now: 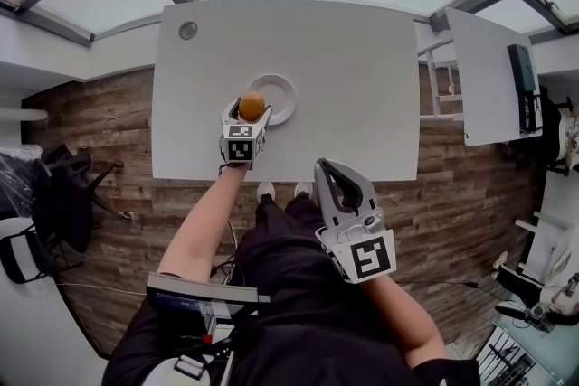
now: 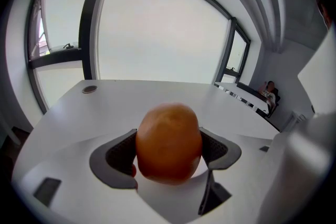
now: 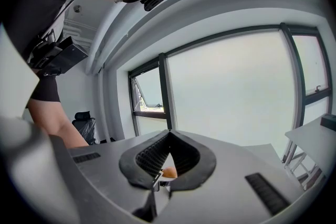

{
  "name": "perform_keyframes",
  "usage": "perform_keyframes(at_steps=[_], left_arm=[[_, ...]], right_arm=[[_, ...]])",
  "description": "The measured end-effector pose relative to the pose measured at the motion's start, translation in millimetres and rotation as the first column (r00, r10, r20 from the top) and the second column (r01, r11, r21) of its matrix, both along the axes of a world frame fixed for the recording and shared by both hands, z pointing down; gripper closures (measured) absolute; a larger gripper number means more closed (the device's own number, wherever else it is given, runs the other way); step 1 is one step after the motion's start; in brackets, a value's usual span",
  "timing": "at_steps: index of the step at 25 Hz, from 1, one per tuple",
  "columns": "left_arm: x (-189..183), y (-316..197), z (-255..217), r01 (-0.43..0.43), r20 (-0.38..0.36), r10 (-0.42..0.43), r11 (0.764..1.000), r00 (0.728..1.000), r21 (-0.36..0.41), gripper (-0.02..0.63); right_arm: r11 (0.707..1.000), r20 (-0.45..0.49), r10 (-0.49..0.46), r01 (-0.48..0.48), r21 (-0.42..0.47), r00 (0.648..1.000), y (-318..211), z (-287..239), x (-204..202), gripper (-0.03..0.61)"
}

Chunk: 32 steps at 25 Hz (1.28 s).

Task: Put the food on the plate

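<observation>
Orange food, head view: round lump pinched by the left gripper, hanging over the near-left rim of the white plate on the table; plate centre lies just ahead and right.
Right gripper, head view: back over the lap, well apart from the plate; left hand is nearer.
Left gripper view: jaws clamp the food's two sides; plate not distinguishable here.
Right gripper view: jaws pressed together, nothing between them; plate unseen.
</observation>
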<state>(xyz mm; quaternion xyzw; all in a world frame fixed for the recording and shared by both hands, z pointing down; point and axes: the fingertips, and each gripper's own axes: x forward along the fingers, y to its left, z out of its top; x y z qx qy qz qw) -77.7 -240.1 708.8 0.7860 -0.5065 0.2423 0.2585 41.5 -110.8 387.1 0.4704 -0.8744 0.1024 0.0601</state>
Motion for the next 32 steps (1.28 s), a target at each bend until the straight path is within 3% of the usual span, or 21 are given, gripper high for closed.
perform_keyframes(at_steps=[22, 32], left_arm=[[36.6, -15.0, 24.8, -0.085, -0.023, 0.083, 0.994, 0.996, -0.068, 0.244], [45.2, -13.8, 15.9, -0.088, -0.025, 0.087, 0.995, 0.996, -0.045, 0.244]], right_arm=[[0.999, -0.021, 0.043, -0.043, -0.017, 0.999, 3.4, 7.9, 14.7, 0.581], [0.999, -0.023, 0.047, -0.047, -0.018, 0.999, 4.8, 7.3, 23.4, 0.581]])
